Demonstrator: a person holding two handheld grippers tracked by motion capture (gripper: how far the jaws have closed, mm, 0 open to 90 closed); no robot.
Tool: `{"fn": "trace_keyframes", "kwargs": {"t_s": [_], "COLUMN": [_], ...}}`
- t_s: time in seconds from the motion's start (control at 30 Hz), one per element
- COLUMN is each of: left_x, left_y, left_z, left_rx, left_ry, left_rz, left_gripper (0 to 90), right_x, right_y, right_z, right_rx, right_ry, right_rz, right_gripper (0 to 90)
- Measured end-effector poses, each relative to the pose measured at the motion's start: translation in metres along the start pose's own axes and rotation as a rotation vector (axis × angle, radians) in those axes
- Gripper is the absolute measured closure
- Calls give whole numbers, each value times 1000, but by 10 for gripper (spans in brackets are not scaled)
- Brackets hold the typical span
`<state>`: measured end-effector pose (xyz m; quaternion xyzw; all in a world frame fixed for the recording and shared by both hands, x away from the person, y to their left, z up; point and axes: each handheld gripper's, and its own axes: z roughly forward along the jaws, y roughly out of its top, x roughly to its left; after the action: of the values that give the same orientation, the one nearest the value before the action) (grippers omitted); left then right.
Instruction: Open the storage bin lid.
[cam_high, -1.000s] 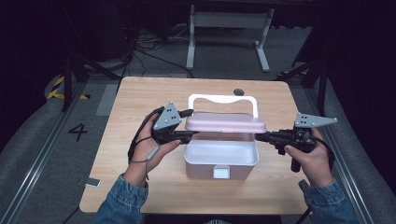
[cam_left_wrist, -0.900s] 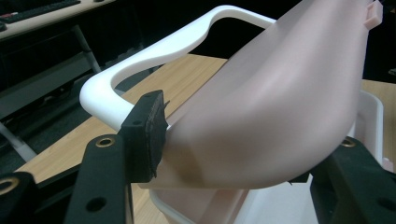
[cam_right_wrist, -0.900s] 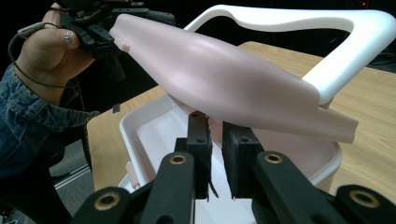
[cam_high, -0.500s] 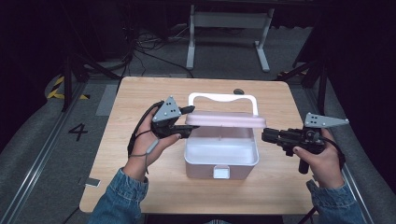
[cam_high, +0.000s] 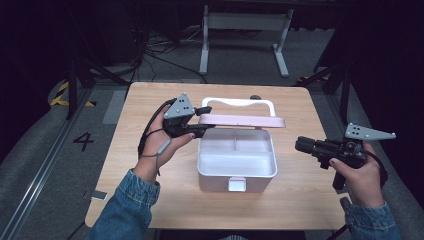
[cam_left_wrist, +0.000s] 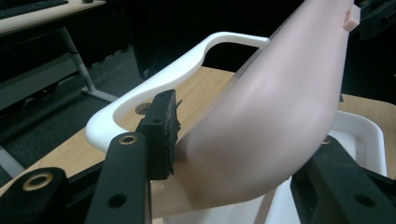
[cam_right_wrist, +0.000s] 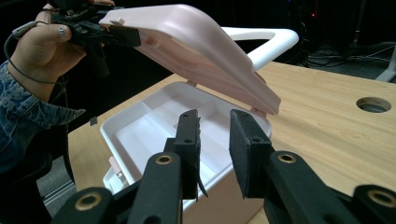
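High cam overhead, gripper cams close

It looks like a dim lab or studio: a lone wooden table (cam_high: 150, 165), floor cables (cam_high: 155, 55), a metal stand (cam_high: 240, 30), hazard tape (cam_high: 62, 95).

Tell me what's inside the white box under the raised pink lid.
The box looks empty: bare white compartments split by low dividers, seen in the high view and right gripper view. The pink lid, held up by the left gripper, hides the rear strip from above.
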<state>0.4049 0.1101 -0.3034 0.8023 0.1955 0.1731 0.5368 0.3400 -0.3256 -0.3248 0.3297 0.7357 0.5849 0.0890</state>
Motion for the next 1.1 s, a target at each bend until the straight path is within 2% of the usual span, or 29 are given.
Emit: {"fn": "trace_keyframes", "kwargs": {"t_s": [0.07, 0.2, 0.37, 0.47, 0.63, 0.7, 0.9, 1.1], "left_x": [4, 15, 22, 27, 33, 35, 41, 51], "left_y": [2, 3, 7, 9, 10, 10, 14, 13], "left_z": [1, 5, 9, 11, 16, 18, 25, 32], "left_rx": [0, -24, -18, -18, -20, -19, -4, -3], "left_ry": [-6, -7, 5, 19, 26, 36, 79, 84], "left_rz": [-7, -48, -71, -68, -92, -85, -74, -104], "left_gripper": [573, 617, 651, 654, 657, 658, 662, 655], "right_x": [-1, -4, -6, -7, -9, -10, -12, -14], "right_y": [0, -1, -1, -1, -2, -3, -5, -7], "right_z": [-1, -1, -3, -3, -2, 0, 2, 4], "right_rx": [-2, -1, -6, -10, -3, 4, 11, 18], "right_ry": [-4, -13, -21, -24, -33, -53, -52, -54], "right_rz": [4, 9, 12, 15, 16, 13, 21, 24], "right_gripper": [740, 740, 739, 740, 735, 734, 733, 724]}}
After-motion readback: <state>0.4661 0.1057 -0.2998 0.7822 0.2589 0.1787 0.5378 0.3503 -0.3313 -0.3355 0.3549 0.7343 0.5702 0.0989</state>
